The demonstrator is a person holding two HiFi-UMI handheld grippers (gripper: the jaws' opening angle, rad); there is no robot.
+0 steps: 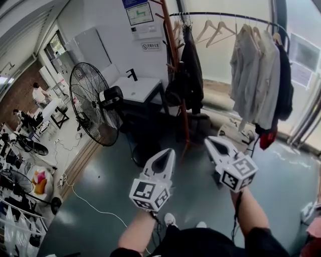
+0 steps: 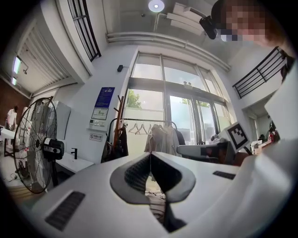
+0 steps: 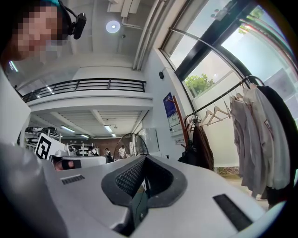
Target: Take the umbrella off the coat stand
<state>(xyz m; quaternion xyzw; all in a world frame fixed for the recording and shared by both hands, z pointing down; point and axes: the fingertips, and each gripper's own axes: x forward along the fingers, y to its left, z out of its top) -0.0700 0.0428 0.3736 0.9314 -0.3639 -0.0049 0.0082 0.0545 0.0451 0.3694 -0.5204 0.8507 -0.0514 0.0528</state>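
While I hold both tools level over the grey floor [image 1: 100, 211], the task has, by my reading, not yet begun. The left gripper [image 1: 167, 152] has its jaws fully together with nothing between them. The right gripper [image 1: 211, 141] is likewise closed and empty.

The coat stand [image 1: 172, 45], a reddish wooden pole with pegs, rises ahead of both tips and well apart from them. A dark coat [image 1: 190, 70] and other dark bundles hang from it. I cannot tell the umbrella apart from these dark shapes. I judge it to hang among them on the pole, untouched.

To the right runs a clothes rail [image 1: 225, 14] with pale garments, and to the left stands a large fan [image 1: 93, 103]. Neither belongs to the task.

What remains is everything — closing in on the stand, finding the umbrella, parting the jaws of one gripper, gripping it and lifting it clear of its peg.
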